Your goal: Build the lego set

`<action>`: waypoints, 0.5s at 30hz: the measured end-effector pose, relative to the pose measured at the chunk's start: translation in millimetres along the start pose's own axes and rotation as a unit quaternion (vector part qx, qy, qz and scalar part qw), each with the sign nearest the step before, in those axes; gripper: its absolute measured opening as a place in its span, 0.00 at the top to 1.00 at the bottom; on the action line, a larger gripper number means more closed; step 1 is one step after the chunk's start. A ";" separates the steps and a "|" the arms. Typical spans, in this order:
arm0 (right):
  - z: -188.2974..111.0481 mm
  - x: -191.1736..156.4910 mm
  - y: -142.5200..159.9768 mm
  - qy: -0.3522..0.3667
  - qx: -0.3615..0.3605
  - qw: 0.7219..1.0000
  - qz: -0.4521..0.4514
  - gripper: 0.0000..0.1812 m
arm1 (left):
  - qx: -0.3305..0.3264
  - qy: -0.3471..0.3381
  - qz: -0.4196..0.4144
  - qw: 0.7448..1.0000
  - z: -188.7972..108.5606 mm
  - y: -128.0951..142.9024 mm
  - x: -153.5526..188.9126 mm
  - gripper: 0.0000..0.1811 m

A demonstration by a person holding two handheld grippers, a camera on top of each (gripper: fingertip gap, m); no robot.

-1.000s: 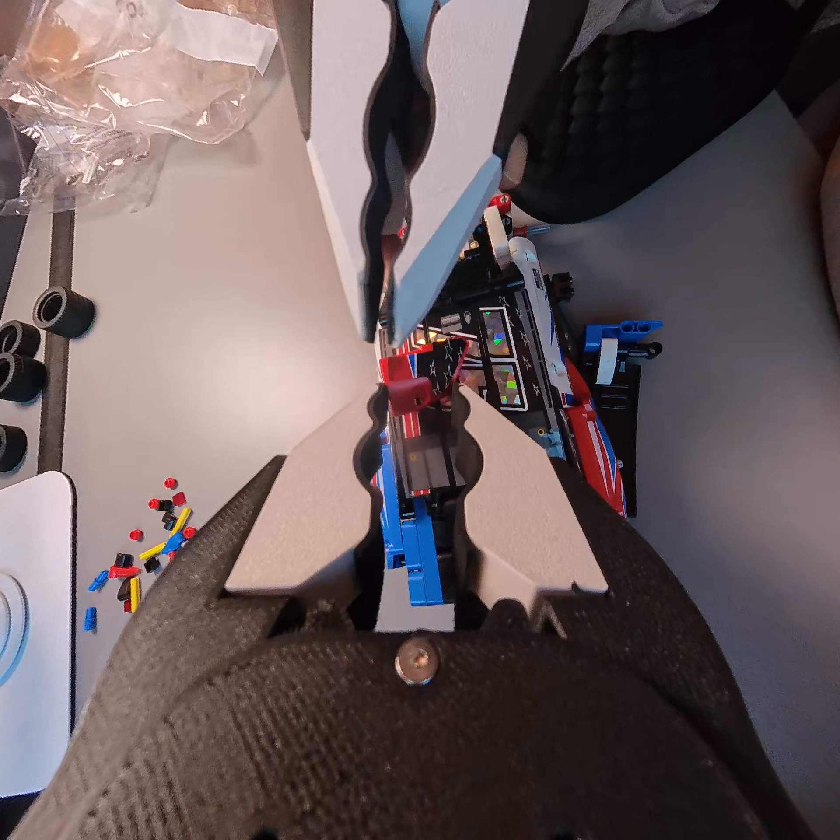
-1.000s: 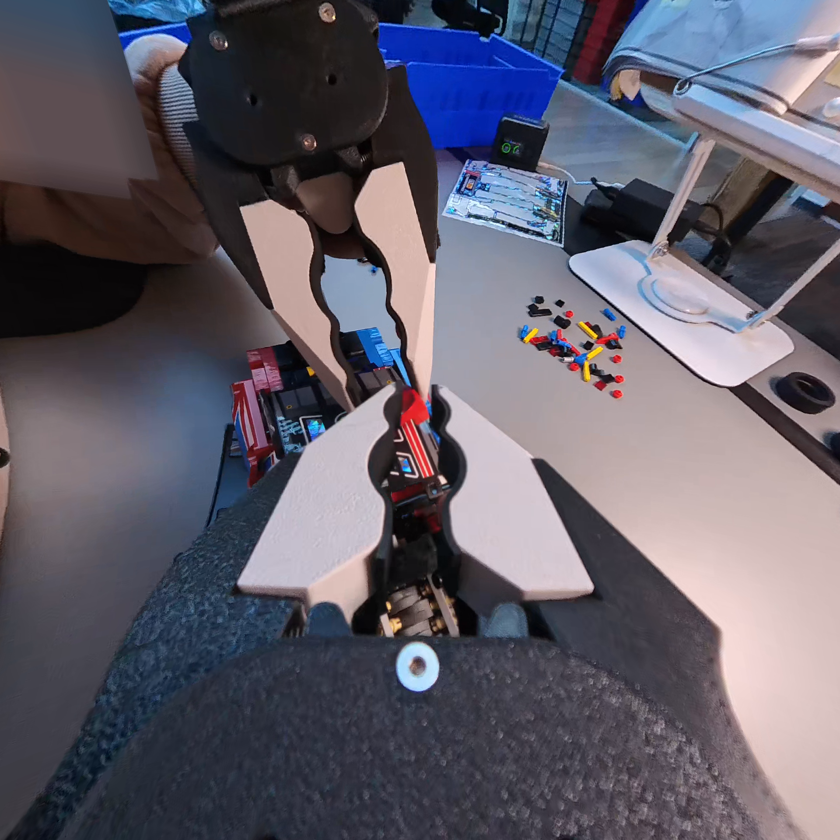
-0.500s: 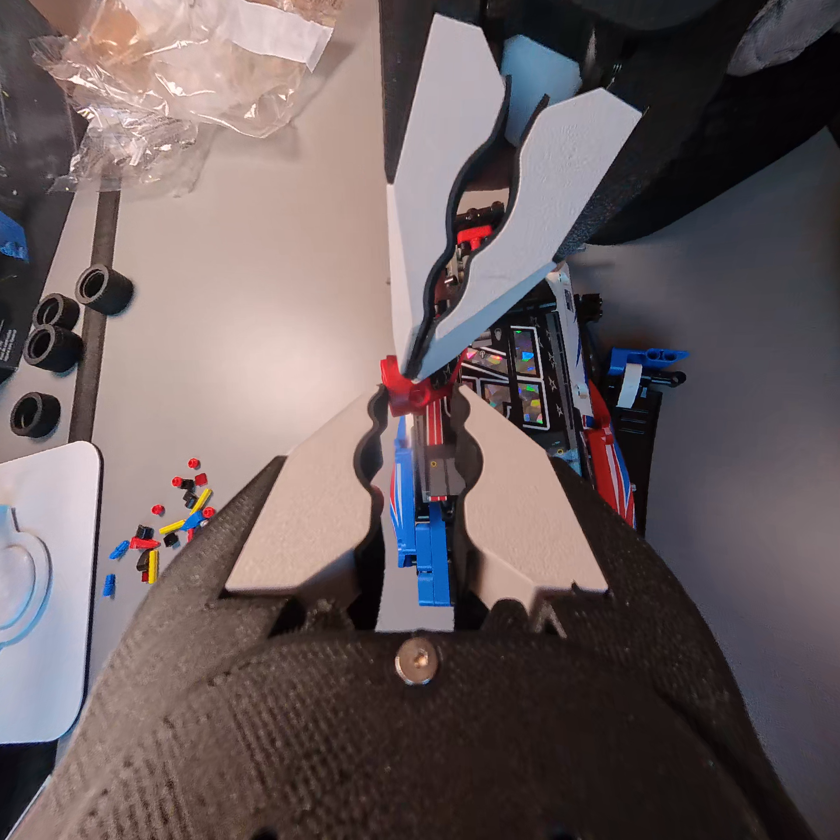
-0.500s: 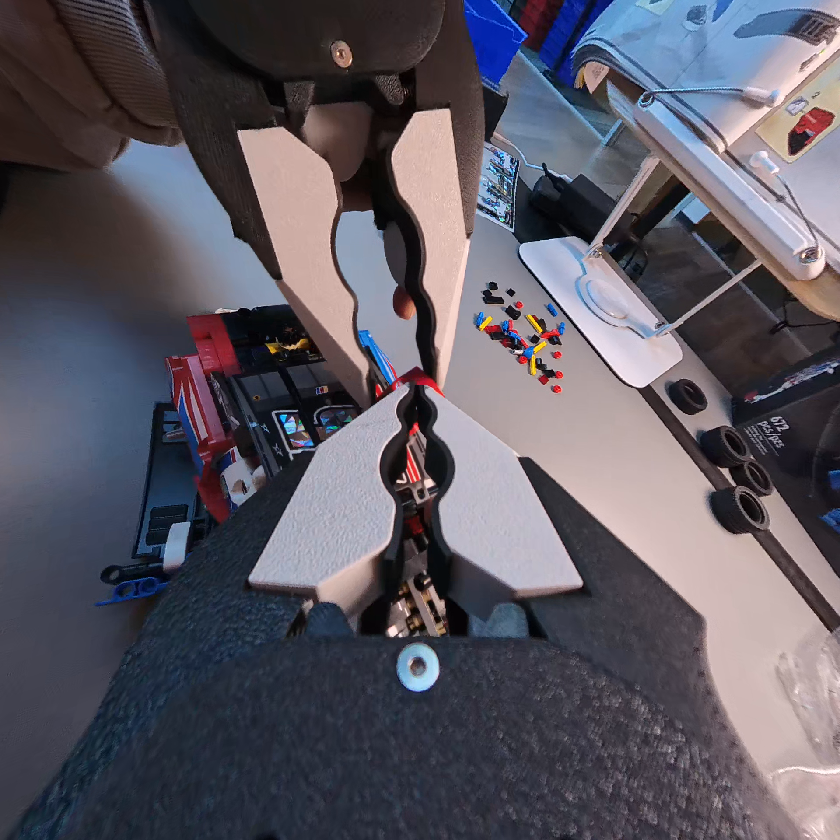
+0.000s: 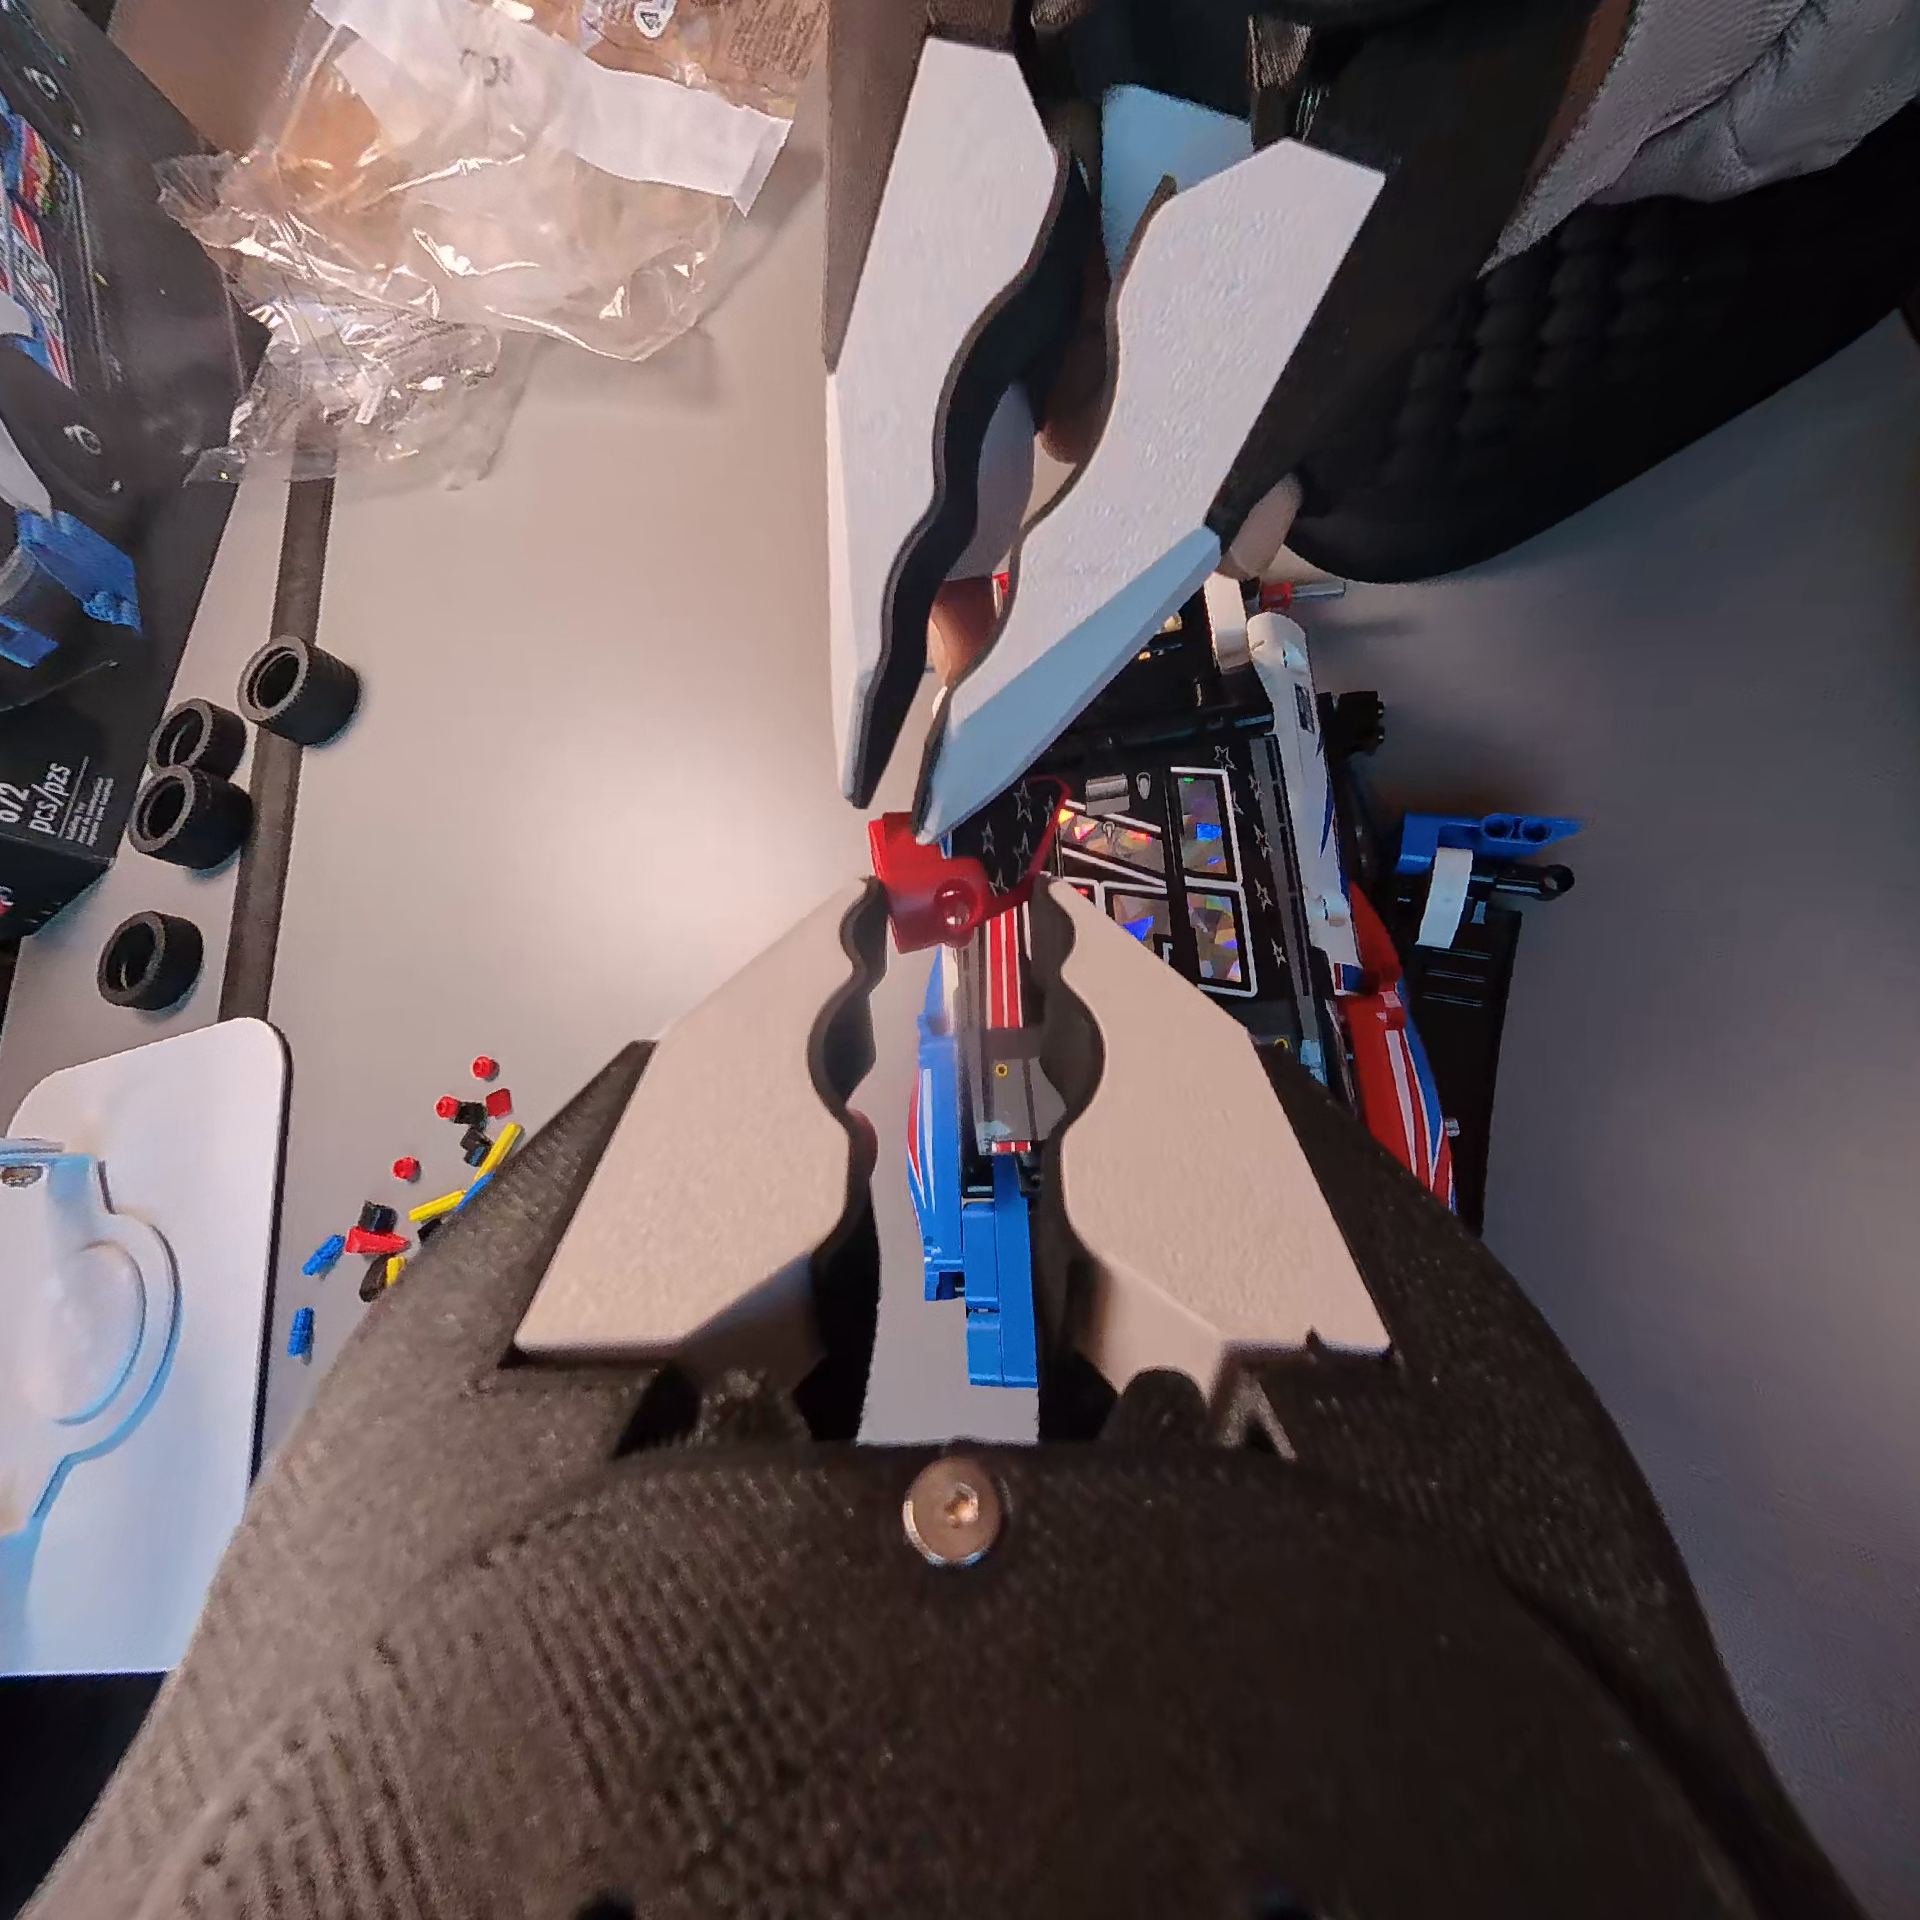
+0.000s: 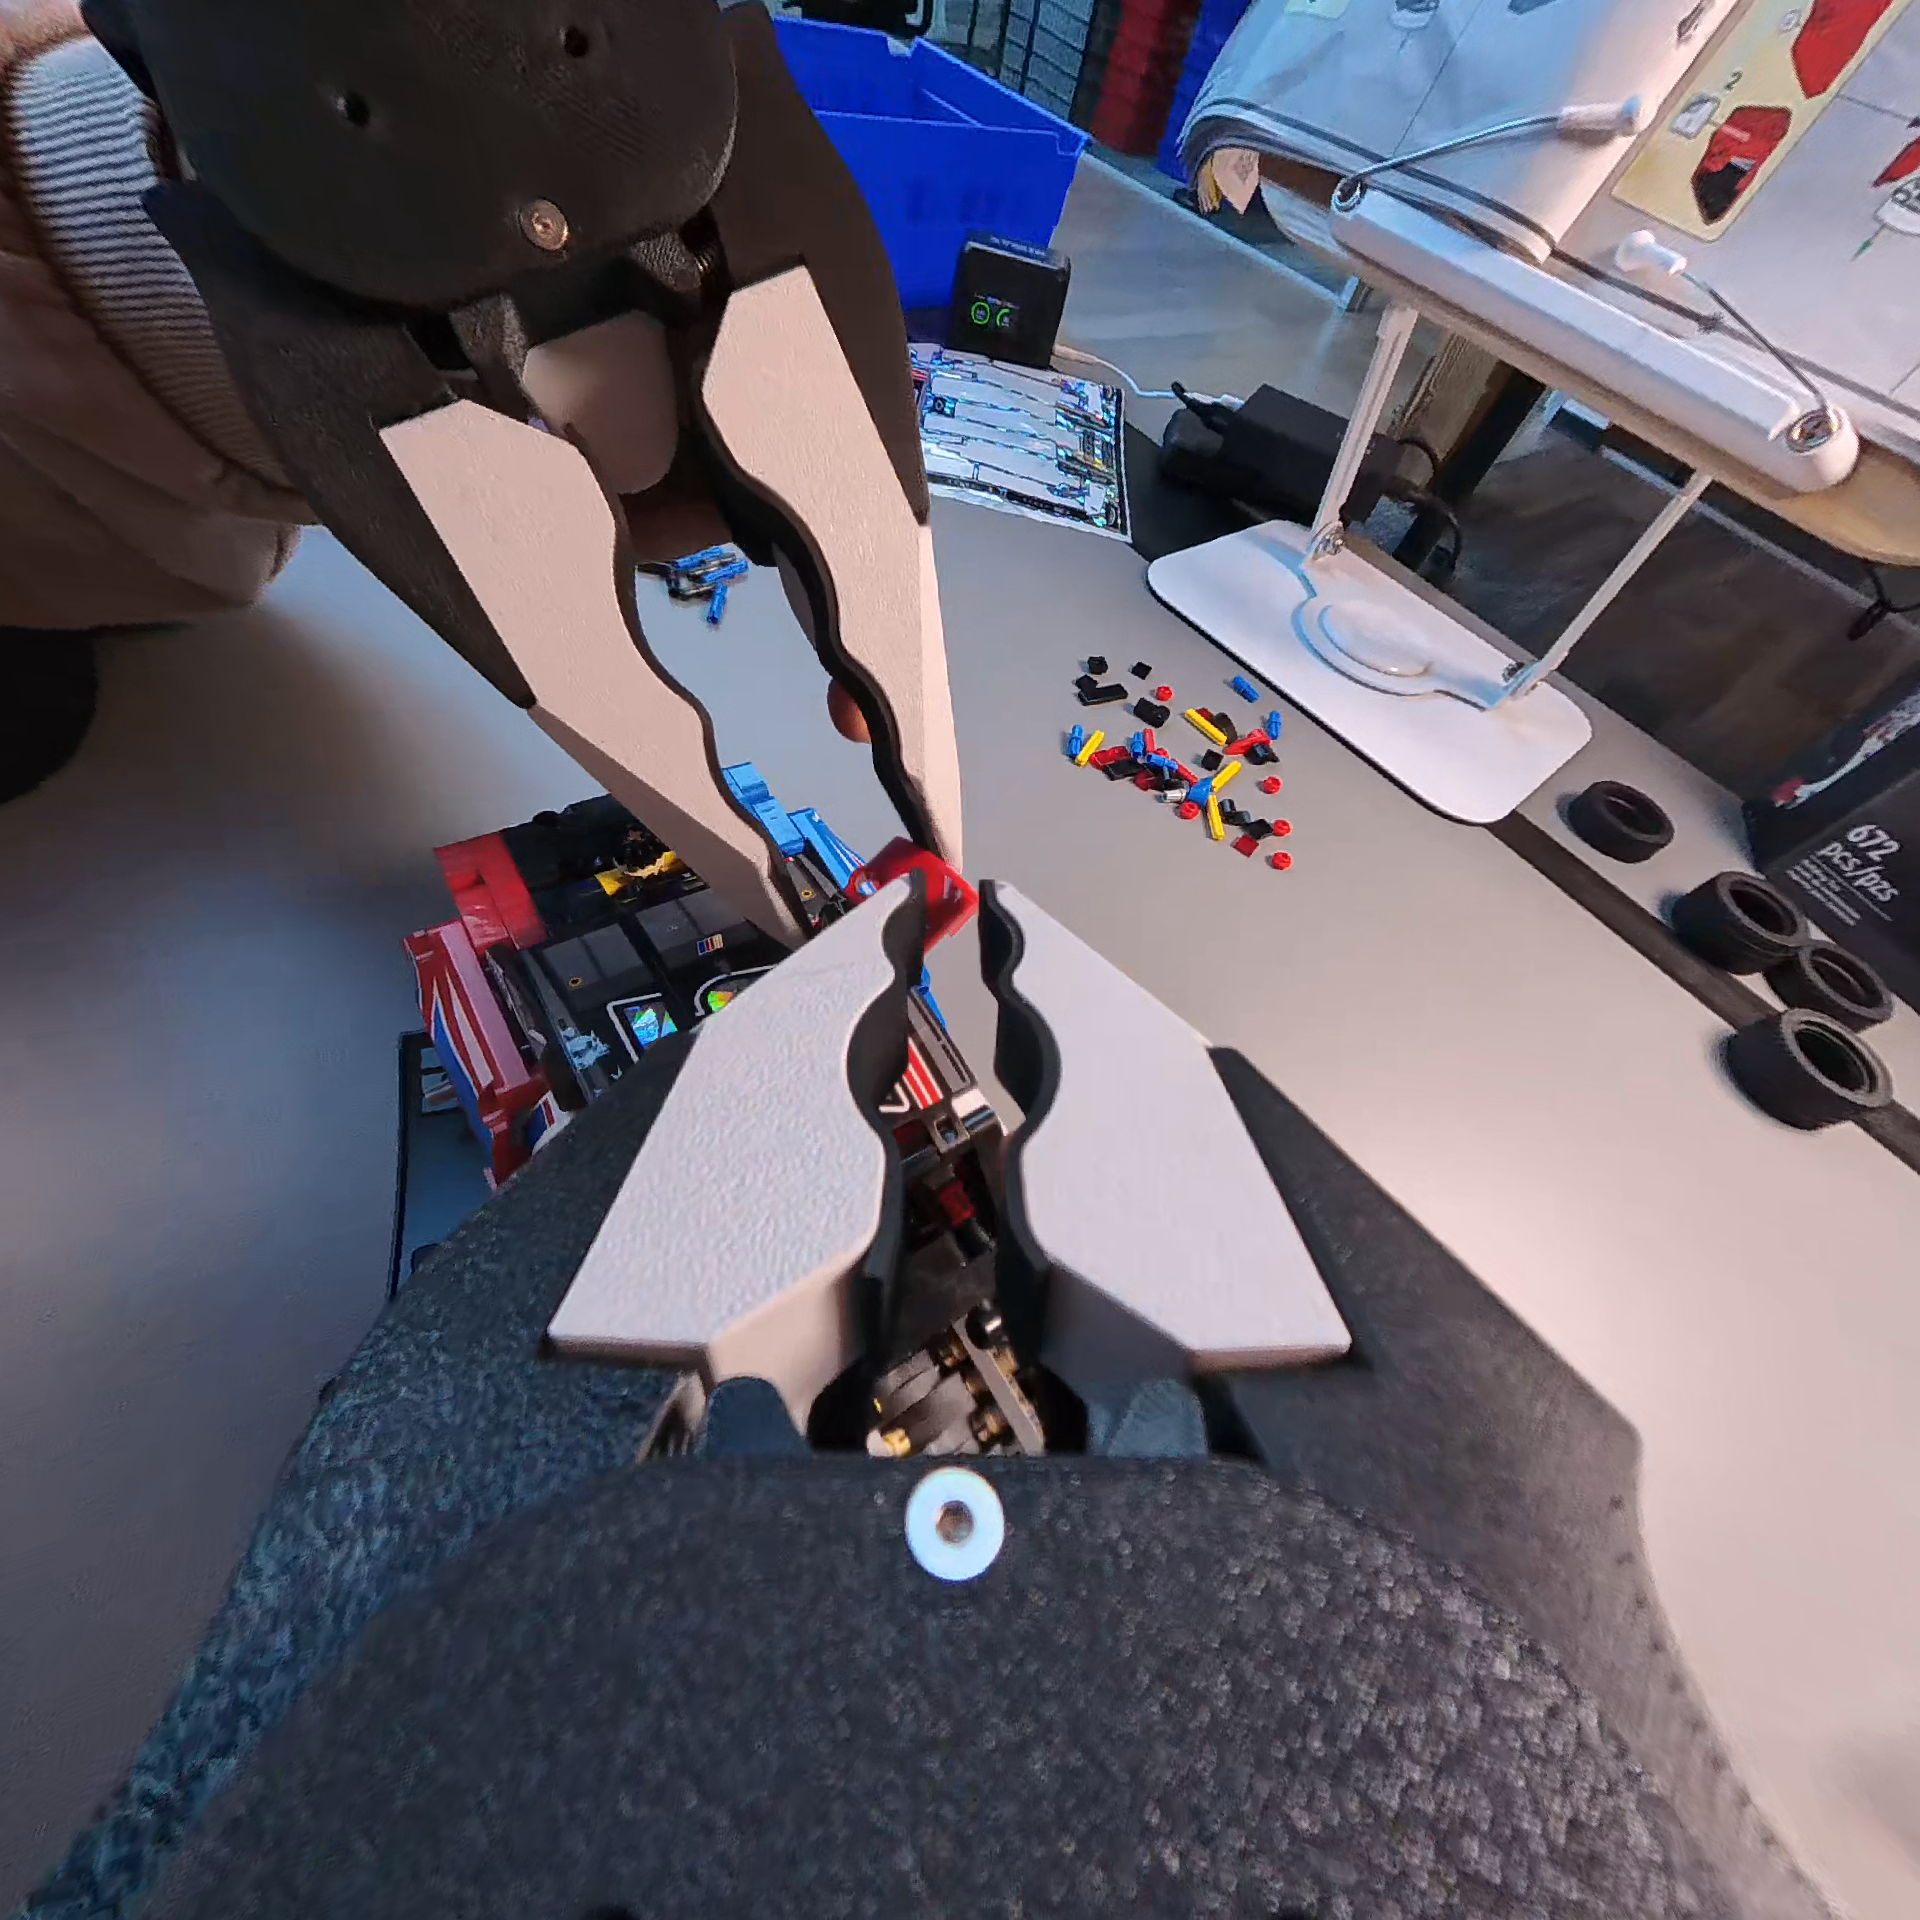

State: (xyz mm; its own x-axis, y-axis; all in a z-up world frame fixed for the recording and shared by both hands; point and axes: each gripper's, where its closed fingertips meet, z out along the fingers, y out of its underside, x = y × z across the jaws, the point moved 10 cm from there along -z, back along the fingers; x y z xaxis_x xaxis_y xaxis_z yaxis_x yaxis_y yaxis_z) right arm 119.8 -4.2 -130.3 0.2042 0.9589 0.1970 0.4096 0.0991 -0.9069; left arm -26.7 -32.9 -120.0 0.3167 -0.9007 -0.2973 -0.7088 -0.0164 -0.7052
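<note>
The lego car point(image 5: 1226, 914) lies on the grey bench point(image 5: 623, 727), a red piece point(image 5: 925, 894) at its near end. The left claw point(image 5: 951, 914) straddles the car, jaws spread. The right claw point(image 6: 951, 894), released, meets that piece tip to tip. Loose pieces point(image 6: 1184, 758) and black tyres point(image 6: 1766, 966) lie apart.

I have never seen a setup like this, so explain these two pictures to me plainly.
There is no robot: a person holds two hand-operated tools, each with a camera looking along its two-fingered claw. One picture looks along the left claw, the other along the right claw; each claw also appears in the other's picture. Both meet at a red piece on a half-built toy car lying on the grey table. Nearby lie small loose pieces, black tyres and empty plastic bags.
</note>
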 end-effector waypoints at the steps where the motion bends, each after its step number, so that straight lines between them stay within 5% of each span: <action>1: 0.3 -0.5 -0.3 0.000 0.000 1.000 0.002 0.98 | -0.001 -0.003 0.002 1.000 -0.1 -0.2 0.0 0.86; 15: -5.2 -4.1 -3.3 -0.032 0.006 0.999 -0.028 1.00 | 0.002 -0.004 0.011 1.000 0.1 -3.6 3.4 0.86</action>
State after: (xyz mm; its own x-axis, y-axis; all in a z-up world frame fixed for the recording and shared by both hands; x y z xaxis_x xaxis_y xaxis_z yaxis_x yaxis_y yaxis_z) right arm 122.3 -9.8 -126.2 0.1246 0.9668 0.2232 0.4086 0.1550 -0.8995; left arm -23.1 -35.8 -118.5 0.3068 -0.8973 -0.3173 -0.7128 0.0043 -0.7013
